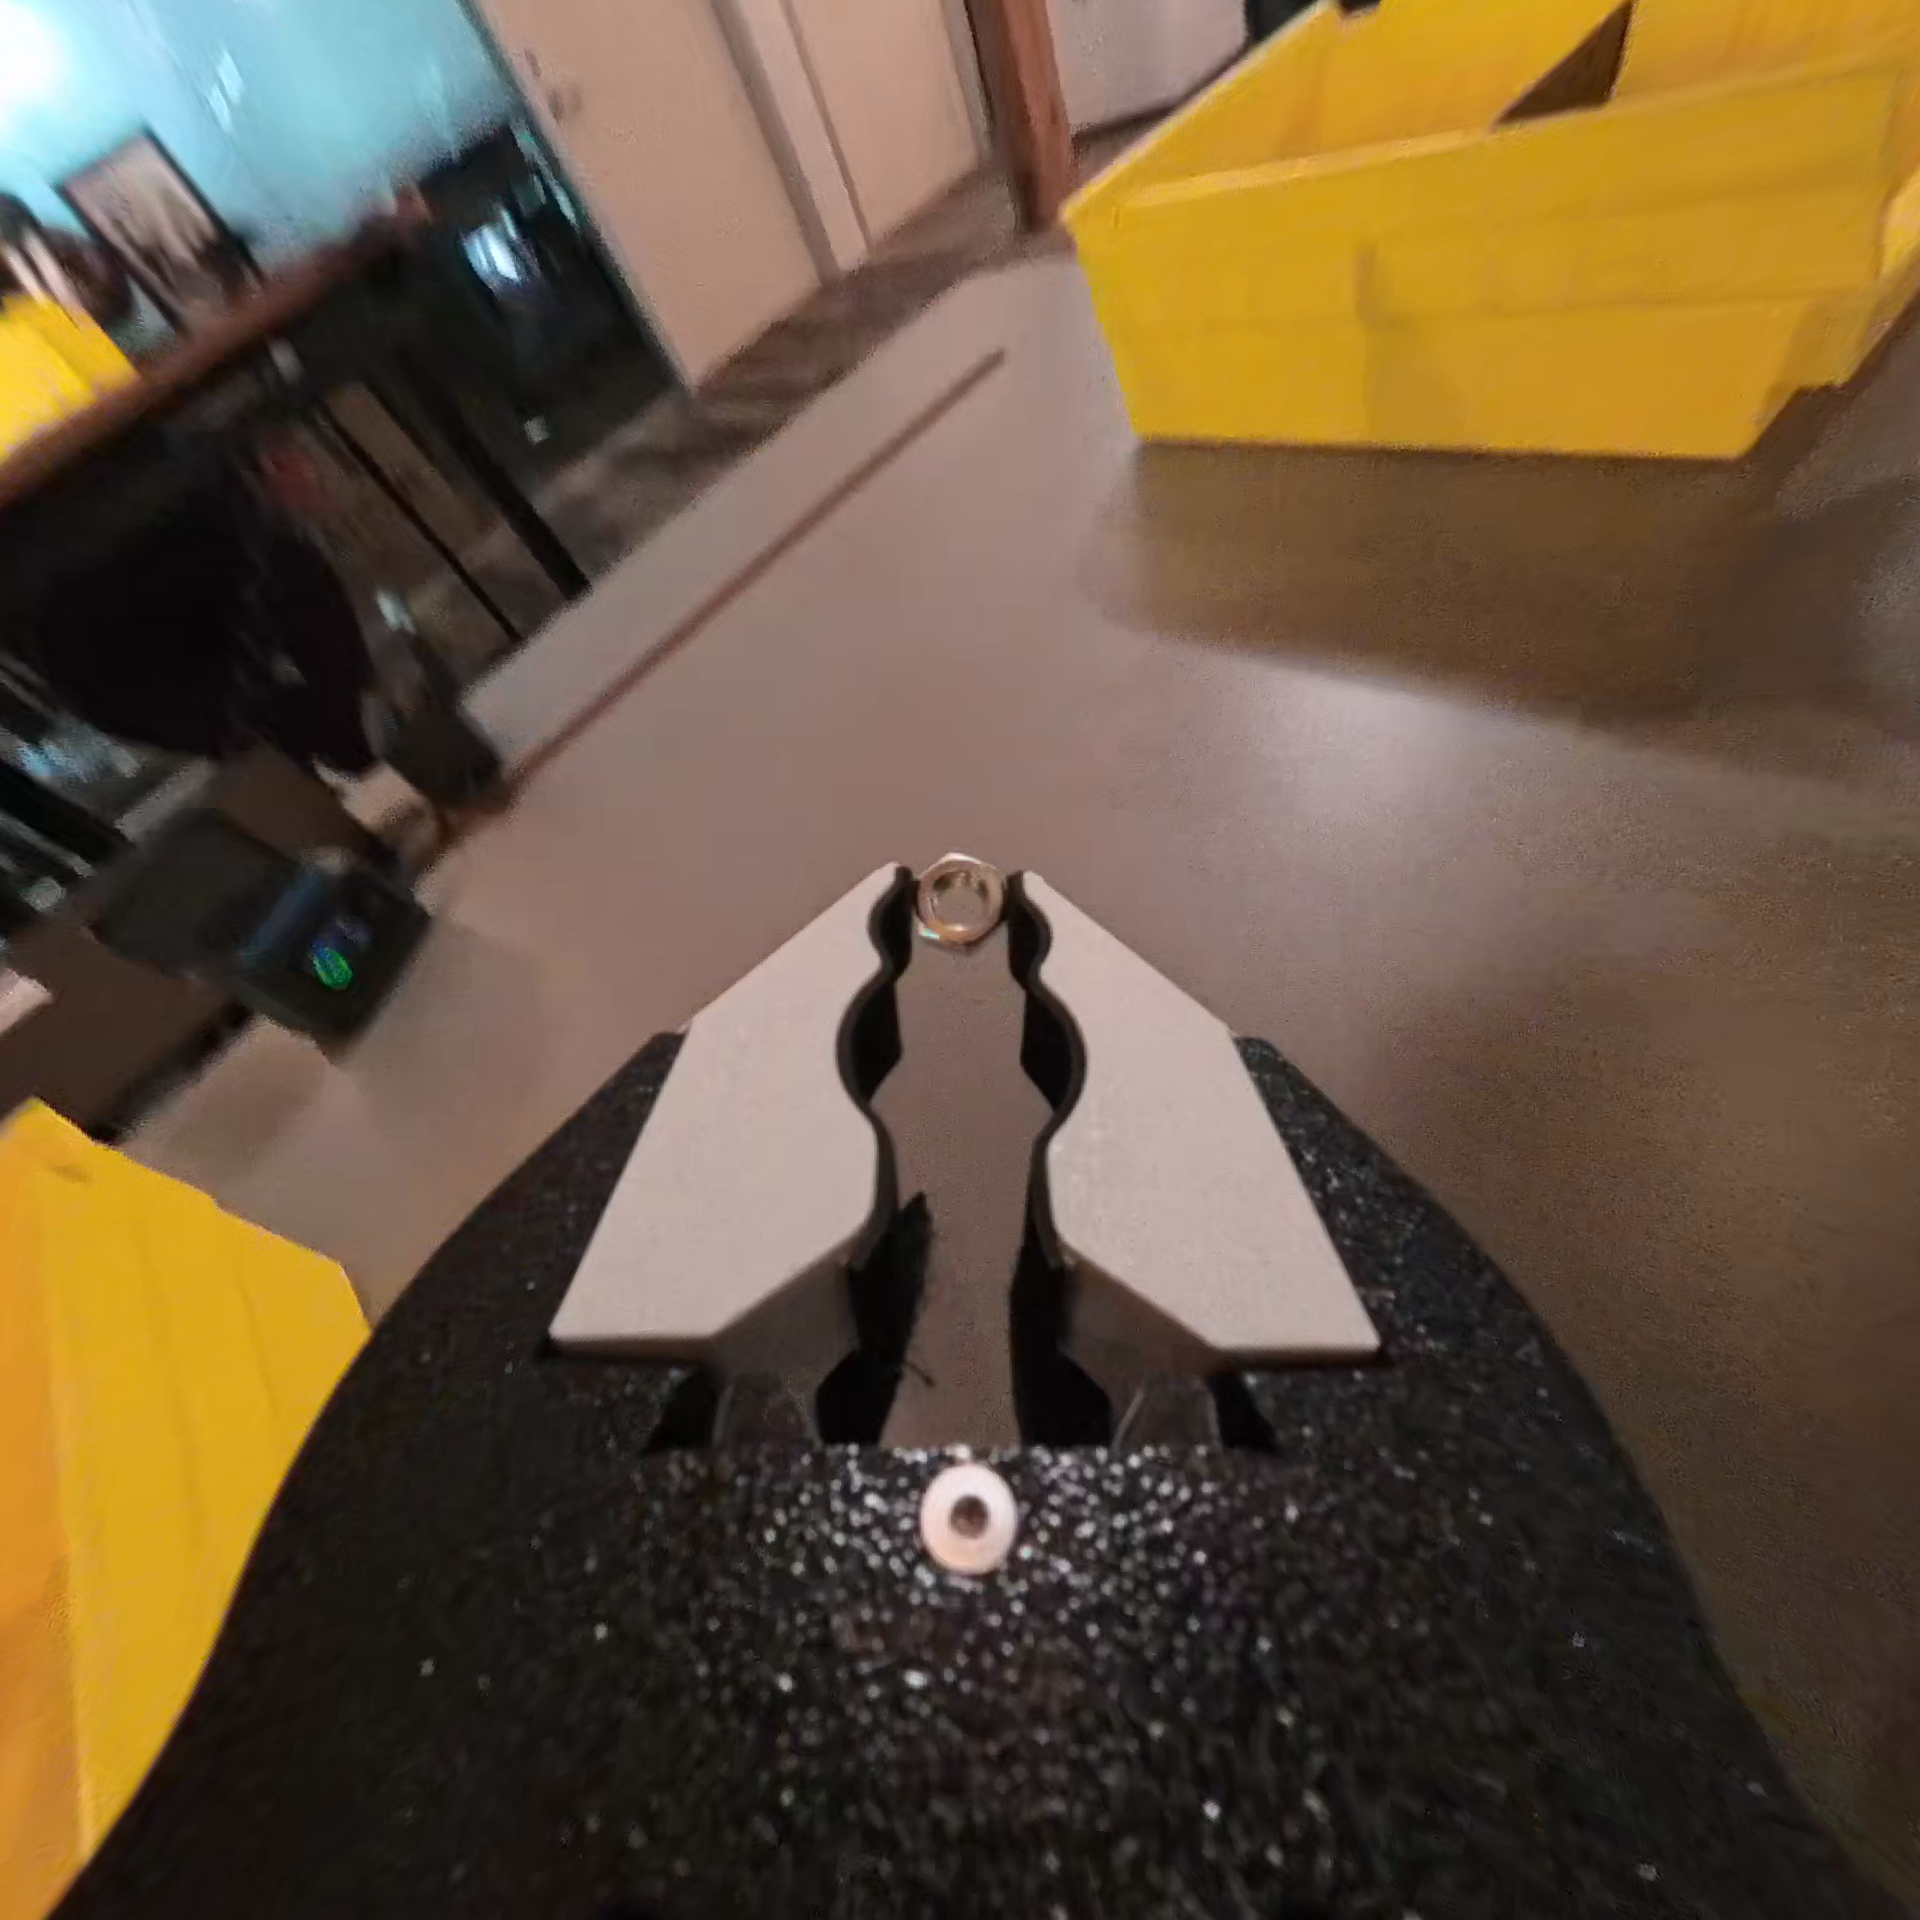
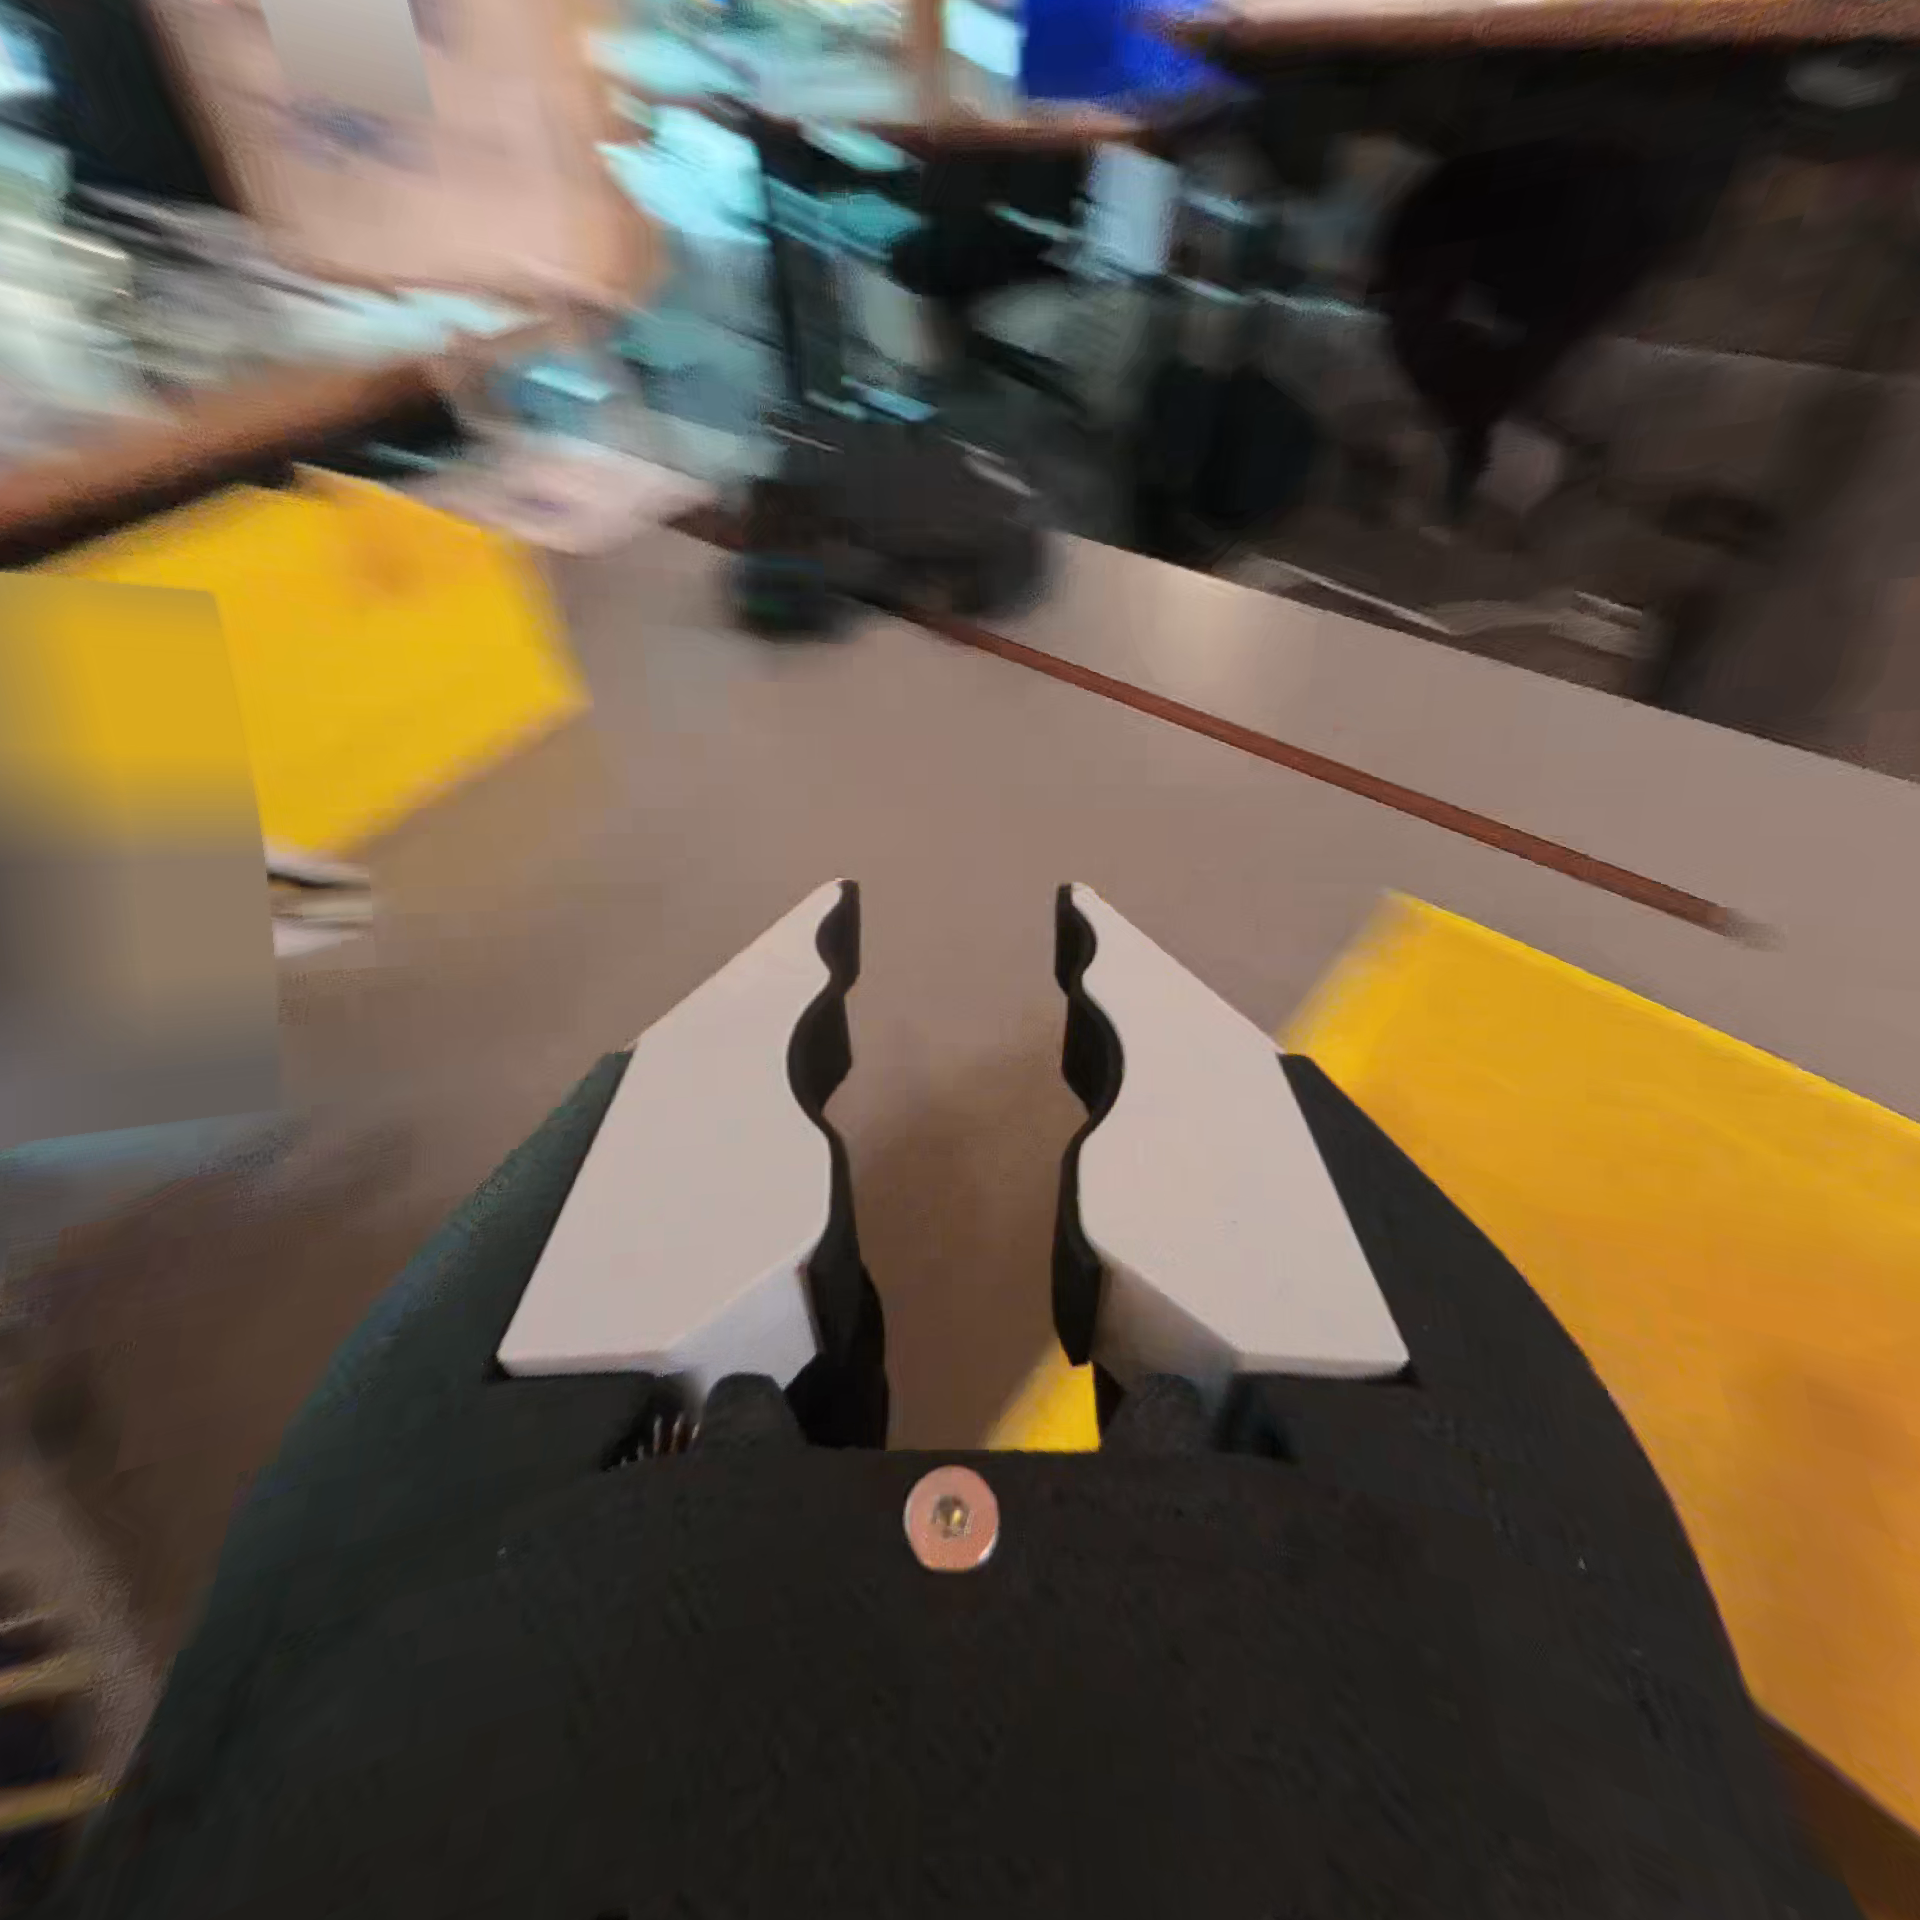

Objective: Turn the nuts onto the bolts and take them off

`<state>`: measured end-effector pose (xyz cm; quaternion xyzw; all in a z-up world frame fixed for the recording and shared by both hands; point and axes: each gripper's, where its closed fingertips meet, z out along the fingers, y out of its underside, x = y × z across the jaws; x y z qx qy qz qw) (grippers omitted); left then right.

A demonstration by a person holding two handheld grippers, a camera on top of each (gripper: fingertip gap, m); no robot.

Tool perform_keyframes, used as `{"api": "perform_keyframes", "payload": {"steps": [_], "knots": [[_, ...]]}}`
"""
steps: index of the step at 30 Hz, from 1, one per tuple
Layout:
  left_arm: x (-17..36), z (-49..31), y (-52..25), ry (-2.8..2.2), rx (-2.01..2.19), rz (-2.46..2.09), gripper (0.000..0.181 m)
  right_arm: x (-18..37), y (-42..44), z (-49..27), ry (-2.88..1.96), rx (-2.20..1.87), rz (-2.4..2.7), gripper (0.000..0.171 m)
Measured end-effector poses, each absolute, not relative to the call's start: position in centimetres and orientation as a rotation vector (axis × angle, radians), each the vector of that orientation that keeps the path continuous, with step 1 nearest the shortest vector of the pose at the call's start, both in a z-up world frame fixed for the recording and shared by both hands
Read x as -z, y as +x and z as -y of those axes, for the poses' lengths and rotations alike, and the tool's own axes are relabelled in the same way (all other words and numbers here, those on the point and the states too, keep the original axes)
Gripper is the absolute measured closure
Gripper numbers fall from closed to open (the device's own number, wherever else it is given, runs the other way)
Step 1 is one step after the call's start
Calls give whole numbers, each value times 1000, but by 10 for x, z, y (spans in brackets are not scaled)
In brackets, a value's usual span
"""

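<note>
We hold: left gripper (image 1: 958,902) pinching one nut (image 1: 958,900) at its tips; right gripper (image 2: 957,914) parted, empty; yellow bins (image 1: 1455,260) at one o'clock.

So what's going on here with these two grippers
A person is working with two handheld grippers over a grey table with yellow bins on it. The left gripper is pinching a small metal nut at its fingertips, held above the table. The right gripper is open and empty, and its view is motion-blurred. No bolt shows in either view.
</note>
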<state>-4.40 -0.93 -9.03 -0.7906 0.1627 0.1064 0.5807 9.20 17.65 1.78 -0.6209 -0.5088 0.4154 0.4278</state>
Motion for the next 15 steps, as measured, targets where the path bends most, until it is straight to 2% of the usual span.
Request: {"api": "perform_keyframes", "payload": {"steps": [2, 5, 10, 11, 12, 15], "knots": [[58, 3, -24, -1667, -371, -478, 165, -17, 61, -87, -1453, -1379, 1489, 137], [33, -3, 9, -1478, -528, -636, 165, 11, 38, -11, -1408, -1525, 1760, 140], [24, -2, 46, -1295, -661, -822, 166, 22, 29, 9, -1446, -1653, 1811, 146], [26, -2, 48, -1291, -665, -830, 165, 22, 32, 11, -1438, -1683, 1829, 152], [26, -3, 50, -1288, -659, -834, 165, 21, 36, 14, -1427, -1715, 1850, 164], [28, -3, 58, -1279, -562, -819, 159, 23, 42, 14, -1392, -1678, 1899, 165]]}}
